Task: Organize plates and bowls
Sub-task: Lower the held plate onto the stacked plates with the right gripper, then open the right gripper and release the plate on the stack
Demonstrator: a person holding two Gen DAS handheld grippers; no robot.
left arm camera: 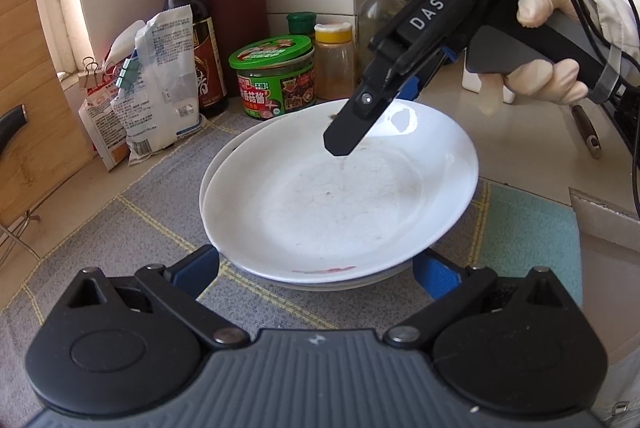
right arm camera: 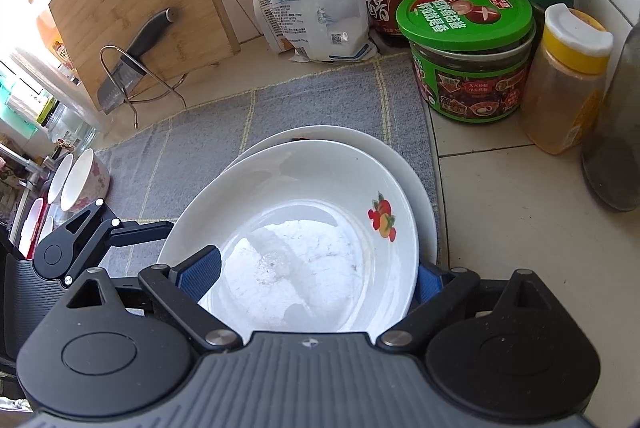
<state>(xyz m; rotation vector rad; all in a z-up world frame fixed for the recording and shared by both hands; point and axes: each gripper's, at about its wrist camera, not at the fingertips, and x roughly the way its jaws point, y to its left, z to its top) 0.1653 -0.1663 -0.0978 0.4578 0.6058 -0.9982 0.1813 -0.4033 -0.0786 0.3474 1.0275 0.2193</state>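
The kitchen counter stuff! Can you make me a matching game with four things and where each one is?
Things:
1. top plate
2. green-lidded jar
3. knife
4. flowered bowls

Places:
A. in a wire rack against the wooden cutting board
B. at the left edge of the grey mat
C. stacked on another white plate
D. beside the yellow-capped spice bottle

Pairs: 1-C, 2-D, 3-A, 4-B
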